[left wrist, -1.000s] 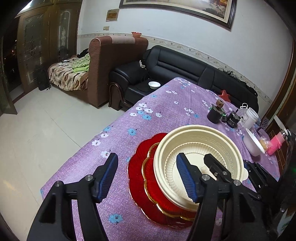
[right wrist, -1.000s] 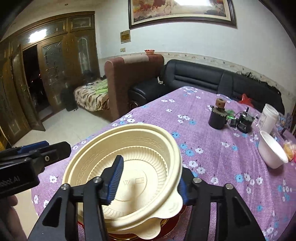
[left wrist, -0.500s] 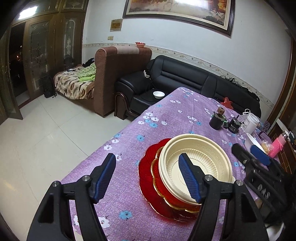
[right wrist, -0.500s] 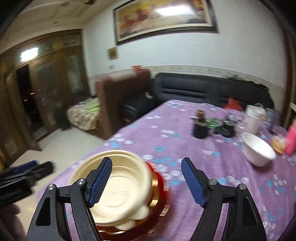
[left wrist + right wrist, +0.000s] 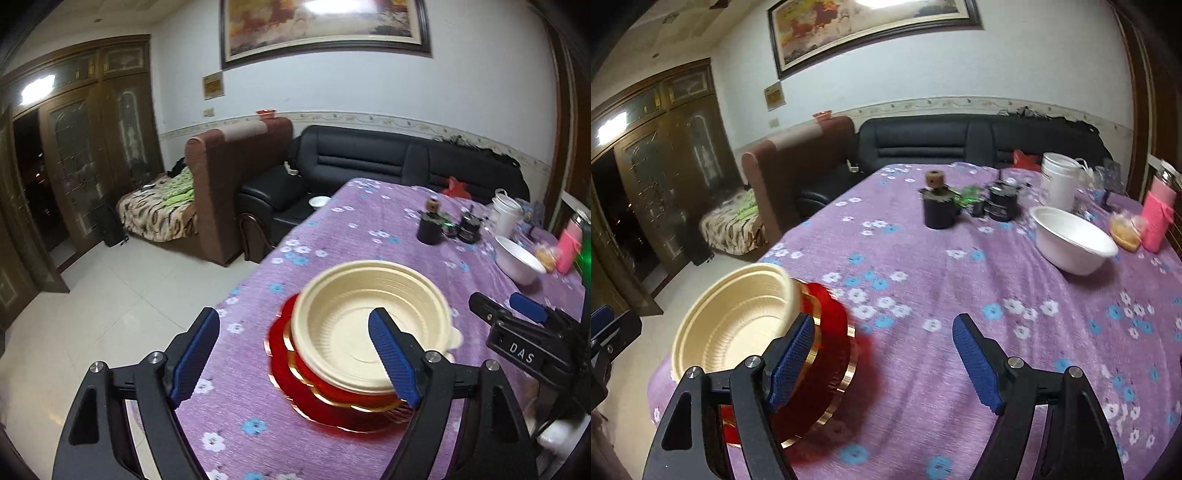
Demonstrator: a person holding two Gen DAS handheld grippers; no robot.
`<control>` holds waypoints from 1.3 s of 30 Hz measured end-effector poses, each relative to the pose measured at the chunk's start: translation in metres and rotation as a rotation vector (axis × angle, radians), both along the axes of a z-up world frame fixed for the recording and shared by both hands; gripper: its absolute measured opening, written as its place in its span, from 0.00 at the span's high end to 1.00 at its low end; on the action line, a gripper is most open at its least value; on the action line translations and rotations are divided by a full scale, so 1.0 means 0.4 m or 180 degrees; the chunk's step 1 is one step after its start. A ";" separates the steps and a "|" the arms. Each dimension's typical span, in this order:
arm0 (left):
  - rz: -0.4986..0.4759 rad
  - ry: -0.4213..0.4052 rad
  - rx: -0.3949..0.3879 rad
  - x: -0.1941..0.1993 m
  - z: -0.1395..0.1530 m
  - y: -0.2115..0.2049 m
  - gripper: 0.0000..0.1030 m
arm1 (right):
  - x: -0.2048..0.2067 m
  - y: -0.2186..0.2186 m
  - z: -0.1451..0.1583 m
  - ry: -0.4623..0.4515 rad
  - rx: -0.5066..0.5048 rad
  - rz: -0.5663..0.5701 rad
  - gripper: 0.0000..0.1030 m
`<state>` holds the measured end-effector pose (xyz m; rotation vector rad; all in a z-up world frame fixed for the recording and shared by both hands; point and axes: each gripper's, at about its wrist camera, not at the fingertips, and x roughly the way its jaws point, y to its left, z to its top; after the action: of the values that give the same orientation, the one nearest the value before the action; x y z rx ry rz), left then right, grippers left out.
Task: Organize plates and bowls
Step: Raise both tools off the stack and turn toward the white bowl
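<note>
Both hand-held grippers, left (image 5: 295, 360) and right (image 5: 882, 363), gape wide, holding nothing; cream bowl (image 5: 369, 328) sits on red plates (image 5: 321, 398) on the desk (image 5: 960, 295).

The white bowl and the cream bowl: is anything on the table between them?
No. In the right wrist view only flowered purple tablecloth lies between the white bowl and the cream bowl.

You see a matt cream plastic bowl (image 5: 373, 328) with a ribbed inner wall, nested on glossy red plates (image 5: 332, 402) edged in shiny gold. Beneath lies a purple flowered cloth (image 5: 960, 295); your gripper pads (image 5: 391, 360) look like ridged blue rubber.
</note>
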<state>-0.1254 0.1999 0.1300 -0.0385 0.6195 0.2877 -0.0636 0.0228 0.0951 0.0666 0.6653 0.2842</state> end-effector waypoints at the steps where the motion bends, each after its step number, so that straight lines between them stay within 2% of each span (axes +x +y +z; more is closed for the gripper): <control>1: -0.0044 0.0013 0.0023 0.003 -0.001 -0.017 0.20 | 0.000 -0.016 -0.003 0.0014 0.0004 -0.0031 0.21; 11: -0.0420 0.0134 0.0193 0.023 -0.010 -0.173 0.20 | -0.002 -0.238 -0.048 0.0250 0.0208 -0.0496 0.21; 17: -0.0759 0.0119 0.0175 0.023 -0.010 -0.262 0.20 | -0.011 -0.296 -0.058 0.0304 0.0304 -0.0584 0.21; 22: -0.1043 0.0246 0.0093 0.040 -0.029 -0.347 0.20 | -0.015 -0.331 -0.075 0.0347 0.0287 -0.0581 0.21; 29: -0.1258 0.0527 -0.0035 0.099 -0.101 -0.467 0.20 | -0.018 -0.416 -0.135 0.0536 0.0200 -0.0624 0.21; 35: -0.1337 0.0885 -0.0181 0.165 -0.192 -0.543 0.20 | -0.001 -0.499 -0.174 0.0712 0.0401 -0.0759 0.21; 39: -0.1322 0.0963 -0.0160 0.192 -0.232 -0.569 0.20 | 0.003 -0.505 -0.182 0.0724 0.0409 -0.0771 0.21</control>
<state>-0.0485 -0.0275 0.0374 0.0868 0.9165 -0.1282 -0.0623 -0.1793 0.0224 0.3040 0.8558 0.0855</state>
